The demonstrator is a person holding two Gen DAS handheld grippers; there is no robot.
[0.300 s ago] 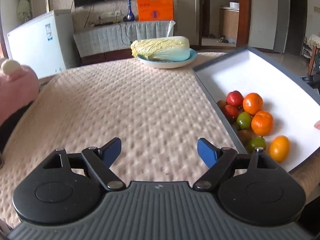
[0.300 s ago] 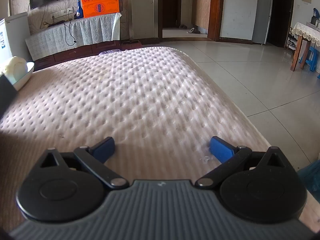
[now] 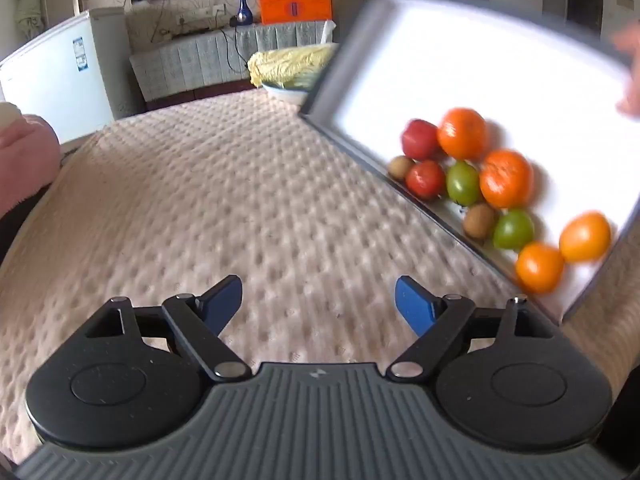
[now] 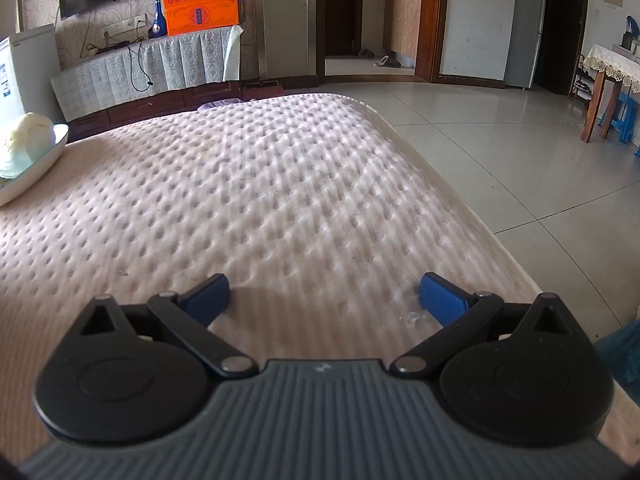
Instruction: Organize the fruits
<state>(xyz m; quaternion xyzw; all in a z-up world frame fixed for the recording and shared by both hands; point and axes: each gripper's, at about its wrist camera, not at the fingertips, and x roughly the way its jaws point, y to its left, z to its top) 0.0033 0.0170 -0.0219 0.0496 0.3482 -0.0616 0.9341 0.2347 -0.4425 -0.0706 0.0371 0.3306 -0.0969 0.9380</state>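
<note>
The left gripper (image 3: 318, 300) is released: its blue pads (image 3: 224, 300) stand wide apart with only the dimpled mat (image 3: 240, 200) between them, and it hangs low over the mat, presumably parked clear so the fruit can be laid out first. The task's fruit sits at about 2 o'clock from this gripper, in a white tray (image 3: 500, 60) with a dark rim. The tray is tilted, its far end raised, so the fruit gathers against the low rim nearest the mat. Red fruits (image 3: 420, 140), oranges (image 3: 462, 134), green fruits (image 3: 463, 183) and small brown fruits (image 3: 479, 220) are packed touching one another; one orange (image 3: 538, 267) lies right at the rim's lower end and appears about to spill over. A blurred hand (image 3: 630, 72) shows at the tray's far edge at about 3 o'clock and probably does the tilting; the tray and fruit are smeared, which suits a pour onto the mat. At 12 o'clock a cabbage (image 3: 292, 64) lies on a plate, partly hidden by the tray. The right gripper (image 4: 324, 298) is likewise released, its jaws spread wide over bare mat and holding nothing. No fruit appears in its view; the cabbage's plate (image 4: 36, 160) shows at 10 o'clock, the mat's edge and floor (image 4: 500, 152) at 2 o'clock. Judgement: sorting has not begun.
</note>
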